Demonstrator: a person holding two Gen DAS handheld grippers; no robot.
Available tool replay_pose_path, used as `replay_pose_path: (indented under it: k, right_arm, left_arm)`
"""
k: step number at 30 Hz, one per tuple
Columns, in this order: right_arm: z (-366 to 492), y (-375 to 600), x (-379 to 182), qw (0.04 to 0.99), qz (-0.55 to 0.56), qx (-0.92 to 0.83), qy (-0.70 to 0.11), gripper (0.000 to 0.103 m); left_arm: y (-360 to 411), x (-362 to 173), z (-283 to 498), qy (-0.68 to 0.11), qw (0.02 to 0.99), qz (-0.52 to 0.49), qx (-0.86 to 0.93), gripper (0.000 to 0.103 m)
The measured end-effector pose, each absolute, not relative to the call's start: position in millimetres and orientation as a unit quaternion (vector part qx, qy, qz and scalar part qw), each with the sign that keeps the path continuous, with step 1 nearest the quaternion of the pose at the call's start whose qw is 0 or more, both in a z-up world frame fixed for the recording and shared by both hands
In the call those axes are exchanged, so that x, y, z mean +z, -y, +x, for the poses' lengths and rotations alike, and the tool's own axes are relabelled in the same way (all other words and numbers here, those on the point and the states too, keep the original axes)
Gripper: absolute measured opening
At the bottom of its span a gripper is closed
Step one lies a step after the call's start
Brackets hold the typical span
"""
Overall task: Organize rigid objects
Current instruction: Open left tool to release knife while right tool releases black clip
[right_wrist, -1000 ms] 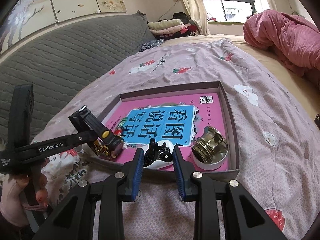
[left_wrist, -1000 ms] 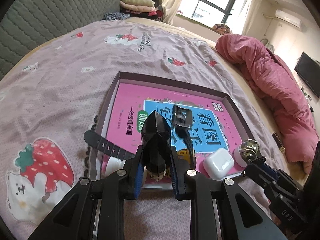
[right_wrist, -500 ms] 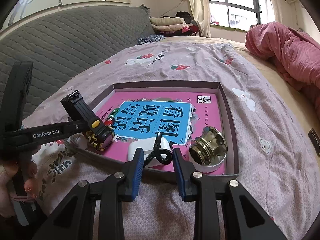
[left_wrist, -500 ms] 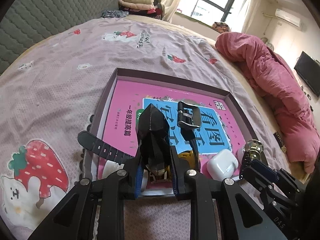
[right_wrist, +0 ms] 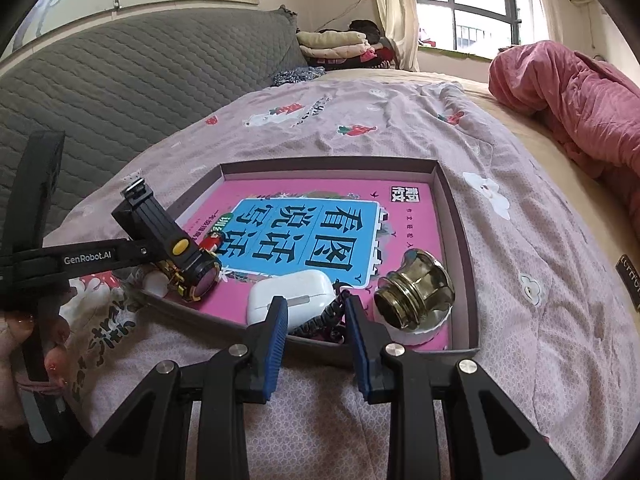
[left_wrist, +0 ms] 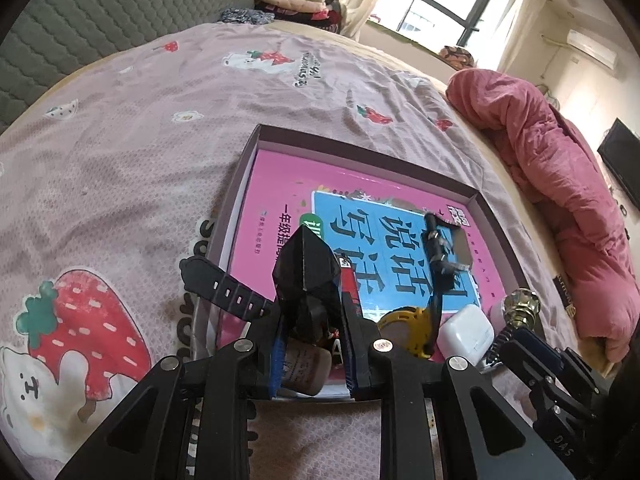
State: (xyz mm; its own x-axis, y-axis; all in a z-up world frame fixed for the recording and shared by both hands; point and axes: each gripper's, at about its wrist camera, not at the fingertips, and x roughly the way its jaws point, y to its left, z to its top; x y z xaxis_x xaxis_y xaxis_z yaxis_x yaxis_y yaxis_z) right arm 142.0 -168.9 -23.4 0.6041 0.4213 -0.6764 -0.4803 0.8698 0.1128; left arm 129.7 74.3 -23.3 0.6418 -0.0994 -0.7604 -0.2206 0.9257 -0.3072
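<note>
Lifting higher than before: black watch (left_wrist: 306,276) above box (left_wrist: 476,196); buckle raised.

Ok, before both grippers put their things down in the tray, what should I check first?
1. Left gripper holds the black faceted object: ok, clamped between its fingers.
2. Right gripper holds the black coiled cord: ok, shut on it.
3. Free room in the tray: ok, the far part of the pink book is bare.
4. White earbud case clear of the right gripper: not ok, right beside it.
5. Black strap inside the tray: not ok, it crosses the rim.
</note>
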Motion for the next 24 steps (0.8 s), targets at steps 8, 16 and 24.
replay_pose_path:
  k: [8, 16, 24]
  right_arm:
    - [144, 173, -23, 0.894, -0.025, 0.252, -0.371, 0.03]
    - [144, 177, -22, 0.894, -0.02, 0.251, -0.37, 0.03]
    - [144, 177, -23, 0.893, -0.015, 0.251, -0.374, 0.03]
  left_arm:
    - [-76, -25, 132, -0.422, 0.886, -0.191, 0.031, 0.024]
    - [-80, -26, 135, -0.422, 0.885, -0.193, 0.031, 0.026]
    - [-88, -27, 134, -0.415, 0.883, -0.215, 0.035, 0.036]
